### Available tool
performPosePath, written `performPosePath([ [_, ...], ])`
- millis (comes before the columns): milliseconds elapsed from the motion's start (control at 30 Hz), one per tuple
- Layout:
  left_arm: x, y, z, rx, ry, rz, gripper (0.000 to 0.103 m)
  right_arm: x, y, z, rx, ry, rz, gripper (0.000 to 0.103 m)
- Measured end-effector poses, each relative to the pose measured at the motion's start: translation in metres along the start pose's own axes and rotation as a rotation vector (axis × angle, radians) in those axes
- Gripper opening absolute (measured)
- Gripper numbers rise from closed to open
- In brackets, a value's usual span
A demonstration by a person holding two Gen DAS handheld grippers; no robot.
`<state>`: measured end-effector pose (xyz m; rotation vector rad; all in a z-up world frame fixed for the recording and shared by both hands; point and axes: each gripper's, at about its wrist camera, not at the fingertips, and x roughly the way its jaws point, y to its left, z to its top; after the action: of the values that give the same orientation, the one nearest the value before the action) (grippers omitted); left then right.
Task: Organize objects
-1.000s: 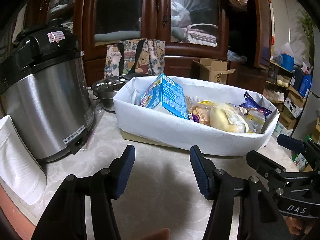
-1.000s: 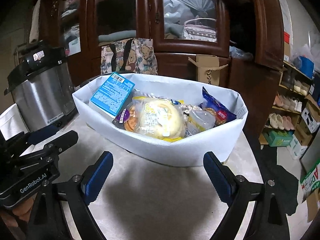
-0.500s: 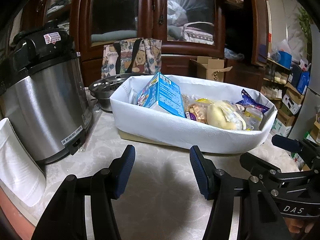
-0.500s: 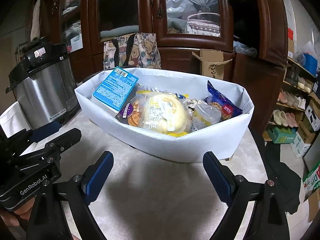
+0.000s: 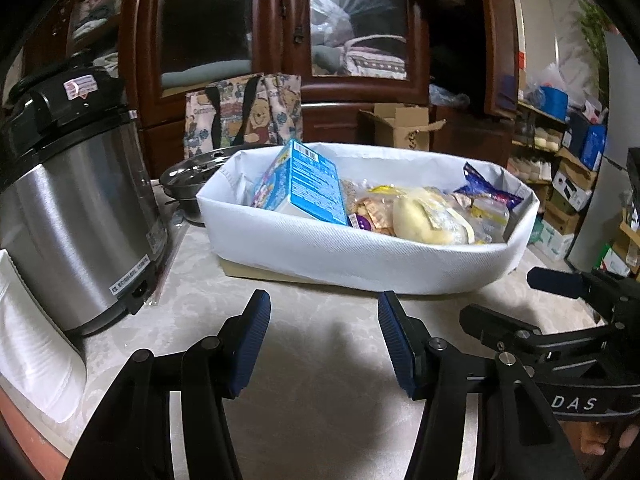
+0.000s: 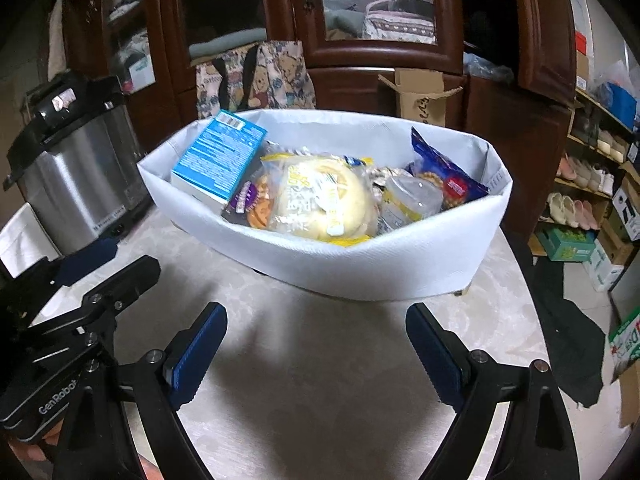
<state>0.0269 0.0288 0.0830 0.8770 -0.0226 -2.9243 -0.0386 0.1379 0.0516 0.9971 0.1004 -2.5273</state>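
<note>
While both grippers hang over the pale table [image 6: 320,380], the white fabric bin [image 6: 360,256] sits just beyond their tips and serves as the landmark for everything else. Inside it, a blue box [image 6: 218,160] leans against the bin's left end, a bun in a clear wrapper [image 6: 320,196] lies in the middle, a packet of round biscuits [image 6: 256,200] is wedged between the two, and a dark blue snack bag [image 6: 444,176] stands toward the bin's right end. On the near side of the bin, bare tabletop runs from its front wall to the fingertips, with nothing lying on it. The left gripper [image 5: 322,336] has its jaws set at a middling gap, empty, short of the bin's front wall. The right gripper [image 6: 316,356] has its jaws spread wide, empty as well, also short of that wall. Left of the bin stands a steel pressure cooker [image 5: 76,216], with a strip of open table between them. Behind the bin's left corner sits a metal bowl [image 5: 188,184], close to touching it. Right of the bin the table edge [image 6: 532,300] curves away, leaving only a narrow margin of surface there. Behind the bin rises a dark wooden cabinet [image 6: 360,20].
</note>
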Motion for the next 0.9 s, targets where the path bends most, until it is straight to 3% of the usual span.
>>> performPosePath([
  [200,0.003,-0.002,-0.001,0.011,0.022,-0.010,0.055,0.004,-0.003,-0.002,0.011,0.033,0.002,0.092],
  [500,0.004,-0.001,-0.002,0.013,0.027,-0.022,0.055,0.000,0.001,-0.002,-0.020,0.003,-0.032,0.092],
  [900,0.005,-0.005,-0.002,0.029,0.032,-0.035,0.055,-0.007,-0.003,-0.005,-0.004,-0.026,-0.003,0.092],
])
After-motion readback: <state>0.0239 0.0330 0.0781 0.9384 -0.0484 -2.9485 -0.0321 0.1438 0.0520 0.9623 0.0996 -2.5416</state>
